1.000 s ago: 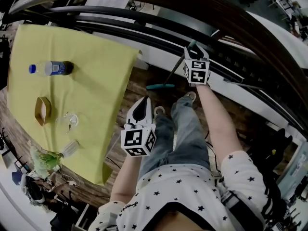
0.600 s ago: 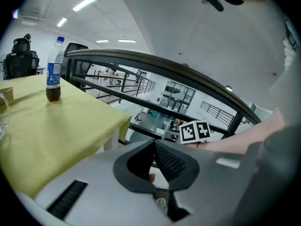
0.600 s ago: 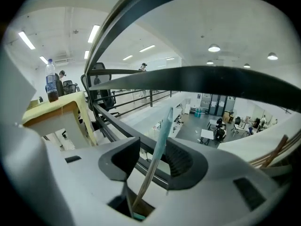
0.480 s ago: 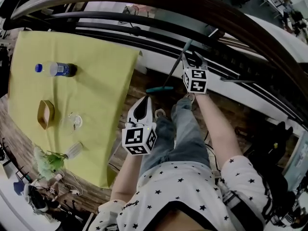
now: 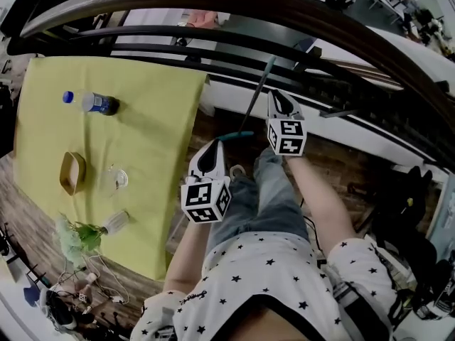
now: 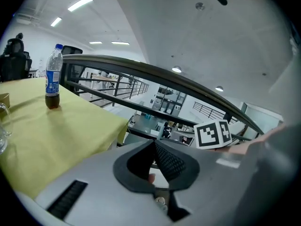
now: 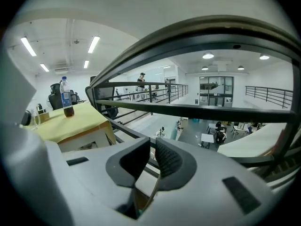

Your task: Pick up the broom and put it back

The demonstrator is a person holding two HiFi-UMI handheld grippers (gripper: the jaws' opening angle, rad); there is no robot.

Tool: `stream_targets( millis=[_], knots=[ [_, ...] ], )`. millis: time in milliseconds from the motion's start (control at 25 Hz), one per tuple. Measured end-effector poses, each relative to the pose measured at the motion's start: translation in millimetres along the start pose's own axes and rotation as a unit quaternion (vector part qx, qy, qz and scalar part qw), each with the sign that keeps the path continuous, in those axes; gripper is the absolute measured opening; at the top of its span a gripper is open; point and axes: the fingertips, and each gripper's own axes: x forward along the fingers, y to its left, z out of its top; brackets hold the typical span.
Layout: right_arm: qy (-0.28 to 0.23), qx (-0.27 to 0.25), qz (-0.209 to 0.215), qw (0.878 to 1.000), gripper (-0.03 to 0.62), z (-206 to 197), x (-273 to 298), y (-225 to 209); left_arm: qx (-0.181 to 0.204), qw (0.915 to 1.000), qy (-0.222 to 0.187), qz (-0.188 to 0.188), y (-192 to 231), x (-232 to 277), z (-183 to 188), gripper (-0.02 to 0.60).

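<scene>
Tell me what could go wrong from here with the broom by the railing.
1. The right gripper is closing on the broom, whose thin handle sits low between the jaws rather than at the pads' middle; it may slip or swing.
2. The handle leans across the railing; lifting it could catch a bar, and a dropped broom might fall to the lower floor beyond.
</scene>
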Motion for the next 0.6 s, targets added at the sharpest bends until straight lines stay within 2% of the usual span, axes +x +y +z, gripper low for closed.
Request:
stream_targets(
  millis=[400, 600],
  knots=[
    [-0.023, -0.038, 0.058, 0.997, -0.005, 23, -71, 54, 0.004, 0.9998, -0.008, -0.018, -12, -18, 7, 0.012],
    [-0.028, -0.011, 0.076, 0.997, -0.006, 31, -110, 60, 0.013, 0.9994, -0.019, -0.026, -32, -28, 15, 0.012]
  ],
)
